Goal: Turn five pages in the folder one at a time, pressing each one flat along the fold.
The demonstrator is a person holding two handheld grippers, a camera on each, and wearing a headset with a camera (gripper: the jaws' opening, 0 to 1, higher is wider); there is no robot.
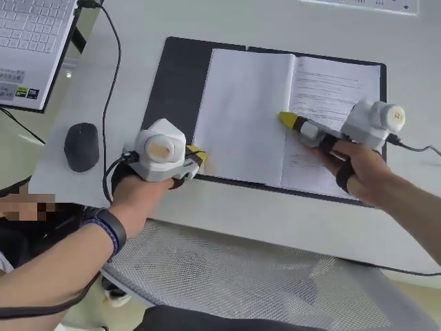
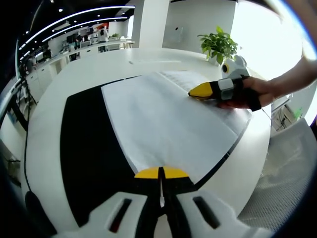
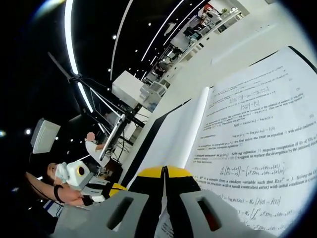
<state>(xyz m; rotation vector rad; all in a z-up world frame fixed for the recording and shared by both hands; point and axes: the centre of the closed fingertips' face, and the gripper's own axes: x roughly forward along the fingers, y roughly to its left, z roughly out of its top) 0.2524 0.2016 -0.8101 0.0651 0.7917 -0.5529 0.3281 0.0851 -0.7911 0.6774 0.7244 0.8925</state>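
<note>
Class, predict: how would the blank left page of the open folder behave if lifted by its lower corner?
Probably floppy: the blank page looks like one thin sheet. Likely light, so it should bend without dragging the black folder. It may spring back near the fold, where it bows.

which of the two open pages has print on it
The right page, beneath the right hand-held gripper, carries printed lines; the left page is blank.

Head view: bright, even light, soft short shadows on desk [image 1: 275,214], slight blur. Left gripper view: top right blown out (daylight glare). Right gripper view: left half dark, ceiling light strips [image 3: 70,44] streaked, printed page [image 3: 247,148] sharp, edges bowed.
</note>
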